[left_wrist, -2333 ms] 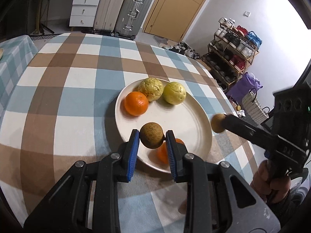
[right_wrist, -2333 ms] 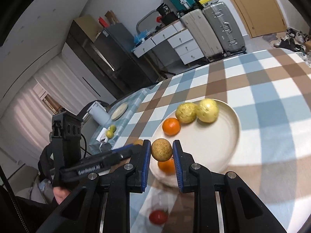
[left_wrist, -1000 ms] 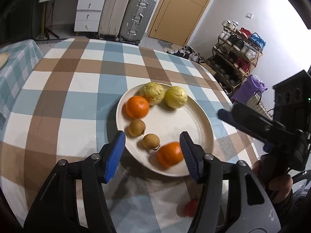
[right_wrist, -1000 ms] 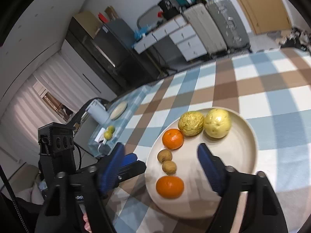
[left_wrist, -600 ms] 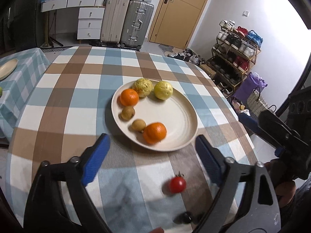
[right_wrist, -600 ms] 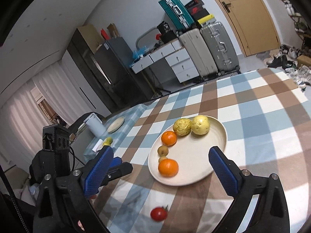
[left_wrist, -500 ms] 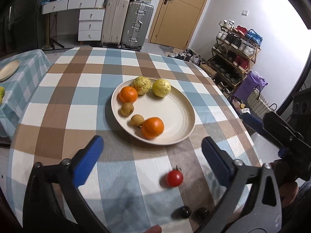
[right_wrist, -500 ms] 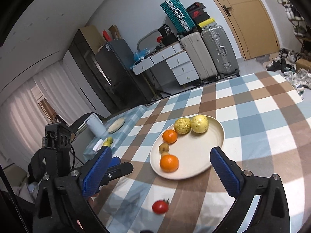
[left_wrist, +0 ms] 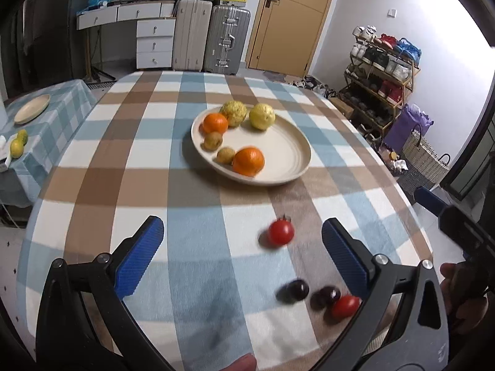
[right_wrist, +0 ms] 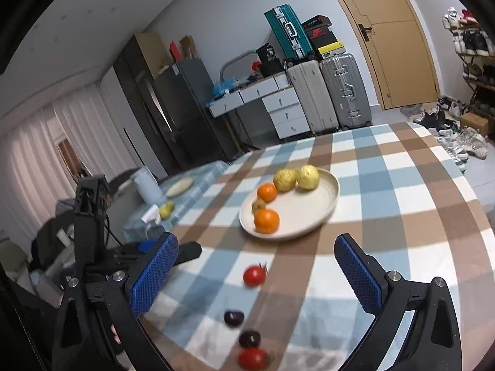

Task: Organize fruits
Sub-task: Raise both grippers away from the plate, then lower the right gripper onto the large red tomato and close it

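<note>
Now, scene: round desk (left_wrist: 92, 185) under a blue, brown and white check cloth, seen from both wrist cameras.
Left tongs (left_wrist: 241, 241): spread wide, nothing between the blue pads, held above the near part of the desk; its jaws have just been opening.
Right tongs (right_wrist: 256, 266): spread wide too, empty, held above the near desk edge; jaws have just been opening.
Plate (left_wrist: 290, 154): cream, round, on the far middle of the desk, well apart from both tongs.
Far on plate: two yellow-green bumpy fruits (left_wrist: 234, 113) side by side, touching or nearly so.
Far orange (left_wrist: 215, 123): just left of the yellow pair, at the plate's left rim.
Small brown fruits (left_wrist: 213, 140): two, along the left rim, one nearer than the other.
Near orange (left_wrist: 248, 161): just right of the nearer brown fruit, at the near rim.
Cherry tomato (left_wrist: 281, 232): on the cloth, nearer than the plate; in the left wrist view it sits between the two pads but lower down on the desk, not touched.
Dark cherries (left_wrist: 297, 289): two, side by side near the desk's near edge, slightly blurred.
Second tomato (left_wrist: 346, 306): just right of the cherries, partly behind the left tongs' right finger.
Side table (left_wrist: 62, 105): far left, check cloth, carries a small empty plate (left_wrist: 32, 113) and two small yellow-green fruits (left_wrist: 17, 148).
Person: a hand (left_wrist: 458, 290) grips the right tongs' handle at the right edge of the left wrist view.
</note>
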Demonstrator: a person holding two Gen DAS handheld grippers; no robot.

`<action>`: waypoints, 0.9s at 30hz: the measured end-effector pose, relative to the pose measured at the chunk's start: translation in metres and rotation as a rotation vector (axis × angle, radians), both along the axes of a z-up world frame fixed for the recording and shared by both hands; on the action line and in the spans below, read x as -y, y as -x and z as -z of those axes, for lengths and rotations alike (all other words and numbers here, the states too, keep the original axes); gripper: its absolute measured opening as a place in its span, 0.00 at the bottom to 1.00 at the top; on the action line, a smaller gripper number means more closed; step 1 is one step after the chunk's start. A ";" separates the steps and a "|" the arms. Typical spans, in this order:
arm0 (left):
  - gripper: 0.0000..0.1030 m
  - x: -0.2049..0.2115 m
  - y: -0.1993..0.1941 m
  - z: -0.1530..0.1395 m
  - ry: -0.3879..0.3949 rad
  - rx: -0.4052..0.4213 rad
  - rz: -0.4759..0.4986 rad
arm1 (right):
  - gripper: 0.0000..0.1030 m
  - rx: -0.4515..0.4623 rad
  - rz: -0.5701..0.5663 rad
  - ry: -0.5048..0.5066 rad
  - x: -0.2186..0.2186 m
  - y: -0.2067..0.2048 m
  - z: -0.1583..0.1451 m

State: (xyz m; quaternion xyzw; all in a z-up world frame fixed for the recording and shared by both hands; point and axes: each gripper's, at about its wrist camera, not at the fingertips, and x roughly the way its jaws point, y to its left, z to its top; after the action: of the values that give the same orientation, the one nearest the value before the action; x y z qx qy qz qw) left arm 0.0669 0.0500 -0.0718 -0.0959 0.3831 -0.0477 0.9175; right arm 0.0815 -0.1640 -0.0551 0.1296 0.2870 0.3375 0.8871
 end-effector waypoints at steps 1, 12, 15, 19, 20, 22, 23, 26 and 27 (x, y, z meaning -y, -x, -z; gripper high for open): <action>0.99 0.000 0.003 0.002 0.003 -0.006 0.002 | 1.00 -0.002 -0.005 0.012 -0.001 0.005 0.003; 0.99 -0.010 0.033 0.030 0.008 -0.061 -0.007 | 1.00 -0.096 -0.042 0.101 -0.014 0.048 0.050; 0.99 -0.010 0.035 0.032 -0.003 -0.053 -0.011 | 1.00 -0.127 -0.027 0.121 -0.018 0.055 0.063; 0.99 -0.009 0.034 0.033 0.034 -0.057 -0.008 | 1.00 -0.150 -0.028 0.146 -0.022 0.061 0.073; 0.99 -0.008 0.034 0.033 0.034 -0.056 -0.003 | 1.00 -0.145 -0.028 0.147 -0.022 0.063 0.073; 0.99 -0.005 0.035 0.032 0.029 -0.051 0.007 | 1.00 -0.135 -0.027 0.150 -0.023 0.065 0.073; 0.99 -0.005 0.035 0.031 0.026 -0.049 0.010 | 1.00 -0.133 -0.025 0.153 -0.024 0.065 0.073; 0.99 -0.006 0.036 0.032 0.026 -0.047 0.007 | 0.99 -0.135 -0.026 0.152 -0.026 0.065 0.075; 0.99 -0.007 0.036 0.032 0.027 -0.048 0.006 | 0.98 -0.138 -0.028 0.154 -0.027 0.066 0.077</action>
State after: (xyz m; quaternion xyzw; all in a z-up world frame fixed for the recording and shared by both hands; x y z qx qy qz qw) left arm 0.0304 0.0573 -0.1043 -0.1084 0.4045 -0.0534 0.9065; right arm 0.0159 -0.1371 -0.1316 0.0800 0.3742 0.3169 0.8678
